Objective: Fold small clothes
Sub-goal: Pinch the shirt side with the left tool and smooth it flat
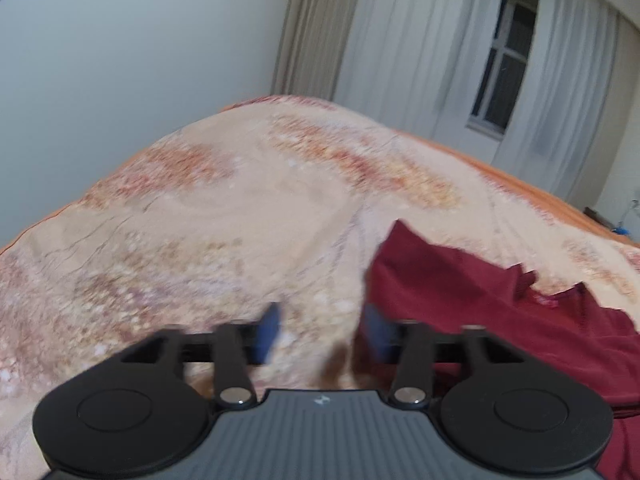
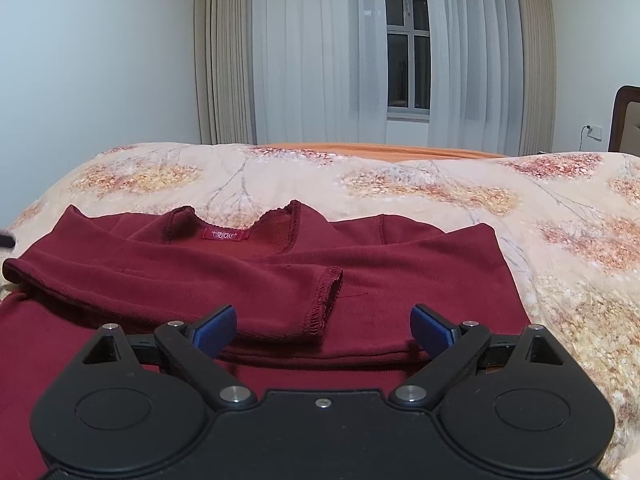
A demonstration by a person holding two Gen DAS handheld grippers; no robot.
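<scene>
The top (image 2: 256, 280), a dark red knit, lies flat on the bedspread (image 2: 560, 208), collar away from the right tongs (image 2: 323, 330). Those tongs hover just above its body with jaws wide; nothing sits between the blue pads (image 2: 214, 332). One sleeve (image 2: 224, 292) is folded across the chest, and its stitched cuff ends just ahead of the gap between the pads. A second fold of red cloth crosses behind it from the right shoulder. A small red label (image 2: 226, 234) shows inside the scalloped neckline.

The left tongs (image 1: 320, 332) hang at the top's left edge. Their jaws are apart, less wide than the right pair, and empty. The left pad is over bare bedspread, while the right pad (image 1: 378, 332) is at the red cloth's border; blur hides whether it touches. In this view the top (image 1: 480, 300) spreads off to the right, its near corner rising to a point.

Both tongs tilt gently downward toward the bed. The left view is smeared and tipped sideways; the right view is sharp and level.

The top is soft jersey with overlocked hems. The bedspread is plush, cream with rust and yellow leaf sprays and thin grey twigs, over an orange sheet (image 2: 376, 150) at the far side. Pleated sheer curtains (image 2: 320, 60) flank a window (image 2: 408, 40).
</scene>
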